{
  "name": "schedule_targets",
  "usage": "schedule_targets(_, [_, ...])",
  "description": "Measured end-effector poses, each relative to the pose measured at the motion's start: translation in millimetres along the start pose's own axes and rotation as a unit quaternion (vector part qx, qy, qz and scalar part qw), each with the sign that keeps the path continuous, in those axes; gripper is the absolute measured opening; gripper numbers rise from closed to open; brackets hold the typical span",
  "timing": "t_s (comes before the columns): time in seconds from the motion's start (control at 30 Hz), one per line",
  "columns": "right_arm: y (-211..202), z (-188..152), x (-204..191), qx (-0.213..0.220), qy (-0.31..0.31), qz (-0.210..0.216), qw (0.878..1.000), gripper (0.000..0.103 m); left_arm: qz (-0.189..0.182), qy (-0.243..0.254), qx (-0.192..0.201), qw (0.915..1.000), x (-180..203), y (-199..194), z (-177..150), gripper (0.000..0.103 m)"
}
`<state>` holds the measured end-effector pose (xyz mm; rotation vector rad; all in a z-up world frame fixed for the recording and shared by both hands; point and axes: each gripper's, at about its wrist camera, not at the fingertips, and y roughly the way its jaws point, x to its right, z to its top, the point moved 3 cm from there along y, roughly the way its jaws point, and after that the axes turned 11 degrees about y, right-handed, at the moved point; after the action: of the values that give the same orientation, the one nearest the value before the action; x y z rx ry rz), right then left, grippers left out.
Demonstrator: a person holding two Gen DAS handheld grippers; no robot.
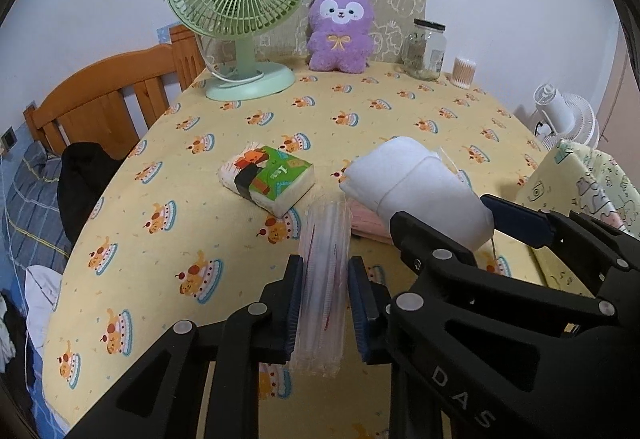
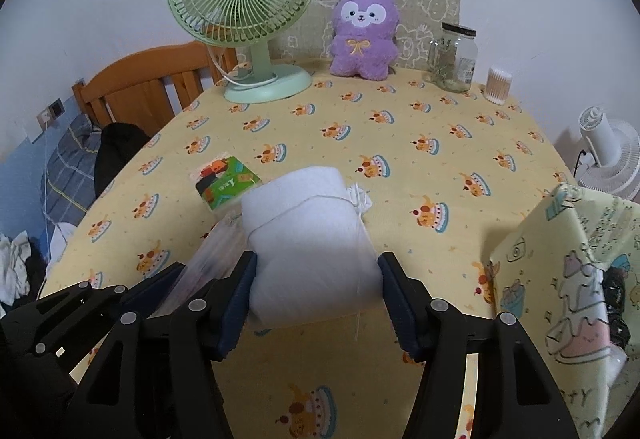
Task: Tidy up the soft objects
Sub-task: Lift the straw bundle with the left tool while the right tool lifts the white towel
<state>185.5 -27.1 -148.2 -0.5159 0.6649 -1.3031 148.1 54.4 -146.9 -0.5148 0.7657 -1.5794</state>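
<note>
**Both grippers loaded, bundles lifted clear**

Left wrist view: the left gripper (image 1: 325,303) is clamped narrow on a clear ribbed plastic packet (image 1: 324,279), near centre. Keep the squeeze steady.

Right wrist view: the right gripper (image 2: 316,303) holds a white plastic-wrapped soft bundle (image 2: 308,235) between its pads, above the yellow cake-print tablecloth (image 2: 400,143). Carry level.

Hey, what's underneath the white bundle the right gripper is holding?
In the left wrist view, a folded pink cloth lies on the yellow cake-print tablecloth below the white bagged soft bundle. The bundle and right gripper cover most of it.
</note>
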Motion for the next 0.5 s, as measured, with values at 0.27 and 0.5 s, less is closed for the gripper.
schedule_targets(0.27, [-21, 4, 1, 0.017, 0.002, 0.003, 1.0, 0.064, 0.008, 0.004, 0.017, 0.9998, 4, -20, 5, 0.022])
schedule_targets(0.5, [-42, 8, 0, 0.035, 0.004, 0.007, 0.999, 0.064, 0.016, 0.006, 0.034, 0.9993, 6, -40, 11, 0.022])
